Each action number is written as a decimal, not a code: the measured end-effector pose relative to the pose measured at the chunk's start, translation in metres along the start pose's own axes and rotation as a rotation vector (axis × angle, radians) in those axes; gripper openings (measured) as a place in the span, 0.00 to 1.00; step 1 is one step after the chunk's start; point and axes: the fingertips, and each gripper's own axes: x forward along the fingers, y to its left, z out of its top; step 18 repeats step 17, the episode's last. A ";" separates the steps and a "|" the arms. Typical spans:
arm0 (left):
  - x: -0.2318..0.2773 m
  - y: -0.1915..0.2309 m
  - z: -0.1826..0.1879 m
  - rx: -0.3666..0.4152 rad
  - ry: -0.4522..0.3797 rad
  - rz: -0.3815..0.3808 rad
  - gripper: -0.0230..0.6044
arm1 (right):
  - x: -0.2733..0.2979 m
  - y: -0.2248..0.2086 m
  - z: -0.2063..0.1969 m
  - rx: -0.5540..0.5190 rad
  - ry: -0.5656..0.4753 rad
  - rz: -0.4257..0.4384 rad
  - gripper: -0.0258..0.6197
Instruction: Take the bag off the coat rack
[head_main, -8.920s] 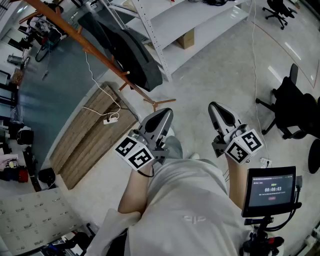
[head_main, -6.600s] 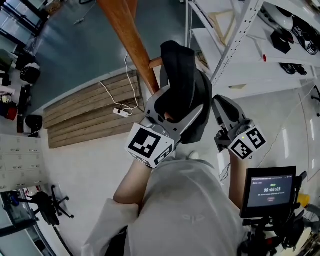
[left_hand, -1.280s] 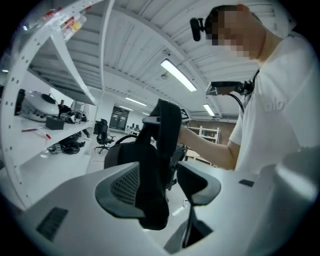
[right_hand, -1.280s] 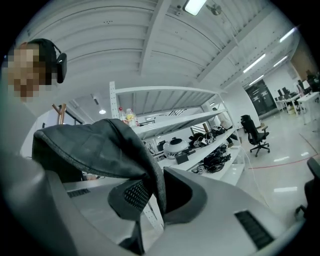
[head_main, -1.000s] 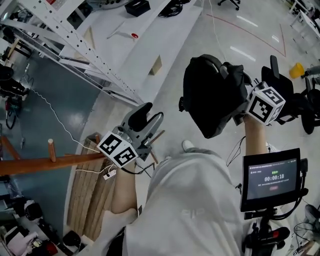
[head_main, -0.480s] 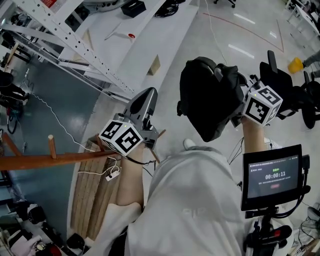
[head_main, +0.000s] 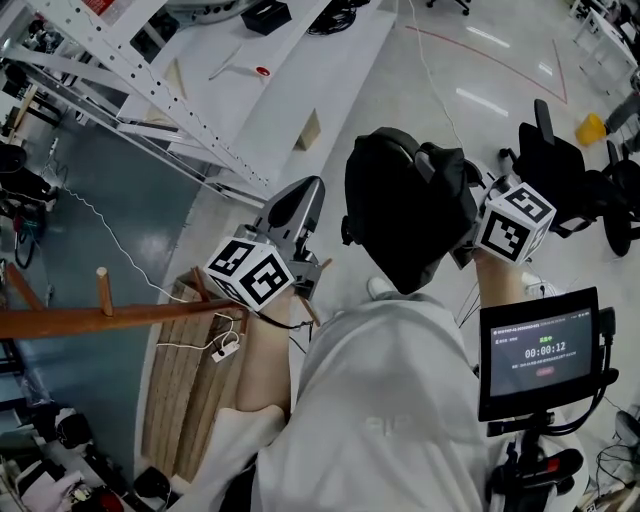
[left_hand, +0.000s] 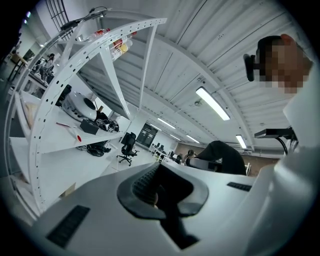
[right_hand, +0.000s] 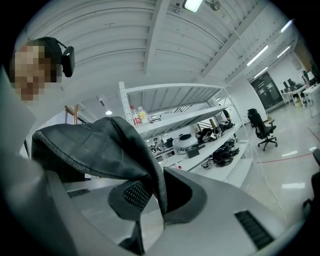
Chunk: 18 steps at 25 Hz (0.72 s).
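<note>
A black bag (head_main: 405, 215) hangs in the air in front of me, away from the wooden coat rack (head_main: 110, 318) that crosses the lower left. My right gripper (head_main: 465, 222) is shut on a fold of the bag's fabric. In the right gripper view the dark cloth (right_hand: 95, 145) drapes over the left jaw and runs down between the right gripper's (right_hand: 152, 195) pads. My left gripper (head_main: 300, 200) is shut and holds nothing, to the left of the bag. The left gripper (left_hand: 157, 192) view shows closed jaws and the bag (left_hand: 222, 155) off to the right.
White metal shelving (head_main: 200, 130) runs across the upper left. Wooden planks (head_main: 190, 390) and a power strip (head_main: 225, 348) lie on the floor below the rack. A small screen on a stand (head_main: 540, 352) is at lower right. Black office chairs (head_main: 560, 170) stand at right.
The left gripper's jaws, open a second ago, have shut with nothing in them, and it moved slightly rightward. The right gripper carried the bag a little to the left.
</note>
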 end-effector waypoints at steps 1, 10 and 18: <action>0.000 -0.001 -0.002 -0.004 0.004 0.000 0.05 | 0.000 0.002 -0.001 0.000 0.002 0.005 0.14; -0.002 -0.006 -0.017 -0.024 0.033 -0.001 0.05 | 0.002 0.007 -0.006 -0.002 0.016 0.006 0.14; 0.004 -0.003 -0.021 -0.043 0.047 -0.004 0.05 | 0.005 0.003 -0.001 -0.005 0.014 -0.002 0.14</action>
